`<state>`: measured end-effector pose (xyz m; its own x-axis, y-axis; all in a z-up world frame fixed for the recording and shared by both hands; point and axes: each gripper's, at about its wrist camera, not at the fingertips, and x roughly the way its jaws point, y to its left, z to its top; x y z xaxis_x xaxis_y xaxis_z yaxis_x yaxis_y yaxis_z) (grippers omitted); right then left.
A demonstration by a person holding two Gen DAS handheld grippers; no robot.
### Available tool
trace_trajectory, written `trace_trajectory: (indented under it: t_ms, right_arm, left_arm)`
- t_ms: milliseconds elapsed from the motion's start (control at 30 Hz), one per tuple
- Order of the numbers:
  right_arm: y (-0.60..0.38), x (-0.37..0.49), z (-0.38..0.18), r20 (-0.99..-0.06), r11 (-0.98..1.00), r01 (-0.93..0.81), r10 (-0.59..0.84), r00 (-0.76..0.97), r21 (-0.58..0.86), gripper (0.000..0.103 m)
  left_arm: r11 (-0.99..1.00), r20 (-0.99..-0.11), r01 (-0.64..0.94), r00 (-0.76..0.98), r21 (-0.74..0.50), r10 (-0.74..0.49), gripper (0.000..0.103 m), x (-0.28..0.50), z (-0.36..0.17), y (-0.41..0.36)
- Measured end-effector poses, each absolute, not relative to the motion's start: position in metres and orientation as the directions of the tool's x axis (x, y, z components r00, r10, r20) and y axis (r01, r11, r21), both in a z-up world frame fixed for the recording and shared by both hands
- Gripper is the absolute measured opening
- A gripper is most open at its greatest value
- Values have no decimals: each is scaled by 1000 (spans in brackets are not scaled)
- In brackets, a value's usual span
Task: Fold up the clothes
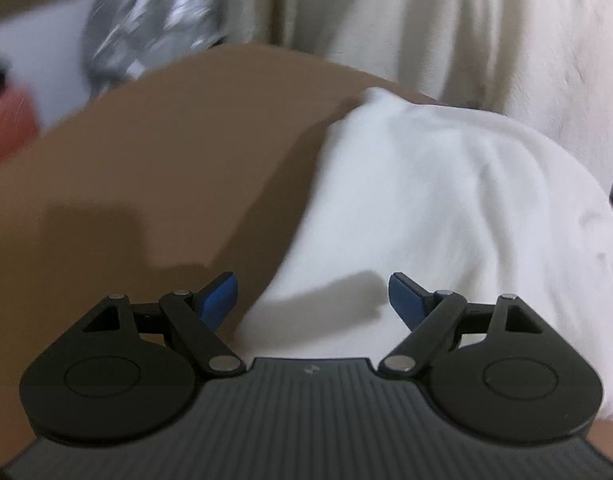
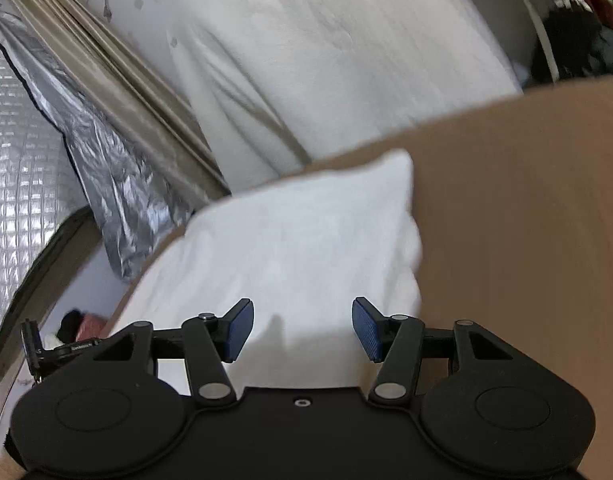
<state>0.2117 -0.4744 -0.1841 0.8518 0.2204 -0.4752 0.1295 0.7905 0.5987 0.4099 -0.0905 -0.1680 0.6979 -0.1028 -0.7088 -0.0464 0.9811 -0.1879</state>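
The garment (image 1: 446,208) lies on the table (image 1: 166,152), curtain (image 2: 326,60) behind.

Worktop (image 1: 166,152): plain brown surface, far edge visible in both views. White garment (image 1: 446,208) lies directly on it, bunched, one corner reaching far edge. Motion blur hides any finer detail.

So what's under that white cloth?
The white cloth lies on a brown surface, which shows bare beside it. Whatever sits directly beneath the cloth is covered, so I can't tell.
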Motion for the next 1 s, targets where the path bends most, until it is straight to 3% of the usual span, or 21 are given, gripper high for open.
trace_trajectory:
  t_ms: [100, 200, 233, 267, 300, 333, 500, 567, 667, 767, 833, 867, 933, 1000]
  right_arm:
    - [-468, 192, -193, -445, 773, 125, 217, 869, 622, 62]
    - [-450, 194, -197, -455, 803, 117, 205, 867, 584, 63]
    - [-443, 199, -199, -480, 824, 125, 191, 856, 552, 62]
    - [-438, 202, -198, -491, 841, 126, 180, 852, 527, 56]
    - [-436, 203, -197, -489, 852, 118, 175, 855, 510, 23]
    - [-435, 201, -193, -468, 856, 111, 163, 869, 504, 7]
    - [-451, 160, -161, -233, 777, 52, 124, 964, 627, 3]
    - [-458, 150, -160, -255, 780, 68, 120, 959, 622, 3]
    - [-468, 153, -184, -398, 773, 166, 120, 909, 613, 4]
    - [-469, 151, -199, -415, 728, 180, 155, 896, 662, 14]
    - [-467, 150, -203, -399, 703, 173, 168, 901, 689, 60]
    - [-469, 151, -204, -373, 677, 160, 181, 910, 719, 69]
    - [-473, 152, -207, -321, 620, 133, 203, 925, 774, 95]
    - [-478, 166, -214, -336, 579, 165, 202, 920, 799, 96]
  left_arm:
    - [979, -719, -3, 680, -202, -146, 88, 415, -181, -85]
    - [929, -589, 93, 749, -359, -303, 86, 410, -172, -84]
    - [916, -547, 126, 768, -380, -333, 70, 412, -169, -86]
    - [921, -544, 137, 771, -365, -331, 24, 413, -166, -89]
    - [931, -559, 137, 767, -337, -315, 8, 414, -164, -92]
    - [941, -575, 137, 762, -309, -299, 7, 415, -162, -94]
    - [933, -566, 139, 761, -332, -316, 7, 390, -145, -69]
    - [905, -604, 62, 725, -422, -331, 8, 396, -166, -44]
    - [867, -625, -10, 698, -498, -350, 9, 399, -200, -33]
    - [868, -599, -8, 727, -497, -337, 16, 397, -199, -35]
    - [865, -585, -15, 742, -501, -326, 26, 399, -197, -34]
    - [856, -578, -24, 747, -517, -328, 31, 397, -198, -33]
    - [814, -582, -71, 736, -576, -347, 31, 394, -206, -34]
    - [785, -597, -129, 726, -606, -342, 31, 395, -213, -37]
